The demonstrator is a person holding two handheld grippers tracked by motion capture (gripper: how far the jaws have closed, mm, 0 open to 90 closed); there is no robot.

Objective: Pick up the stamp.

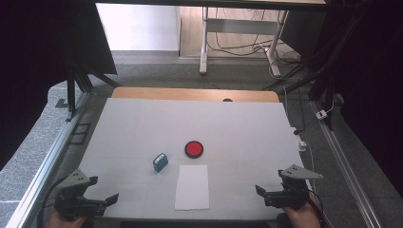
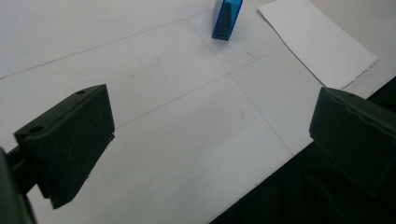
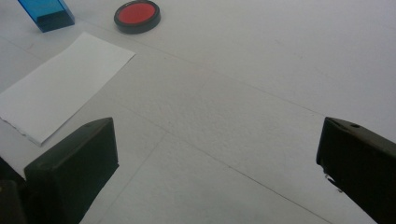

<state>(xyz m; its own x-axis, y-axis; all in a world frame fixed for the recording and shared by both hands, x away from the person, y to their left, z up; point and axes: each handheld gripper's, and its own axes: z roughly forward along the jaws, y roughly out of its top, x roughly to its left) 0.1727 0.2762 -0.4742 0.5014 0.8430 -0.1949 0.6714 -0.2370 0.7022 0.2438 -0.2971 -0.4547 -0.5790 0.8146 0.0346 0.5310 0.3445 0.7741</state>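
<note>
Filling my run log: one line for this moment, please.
left tool open | right tool open | blue stamp, ink pad, paper untouched

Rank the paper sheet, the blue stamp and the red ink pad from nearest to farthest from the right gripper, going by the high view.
From the right gripper:
1. Paper sheet, at the table's near edge.
2. Red ink pad, just beyond the sheet.
3. Blue stamp, off the sheet's far left corner.

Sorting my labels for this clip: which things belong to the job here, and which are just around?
Job things: blue stamp, red ink pad, white paper sheet, all on the table.
Just around: desk frame and floor cables behind.
</note>
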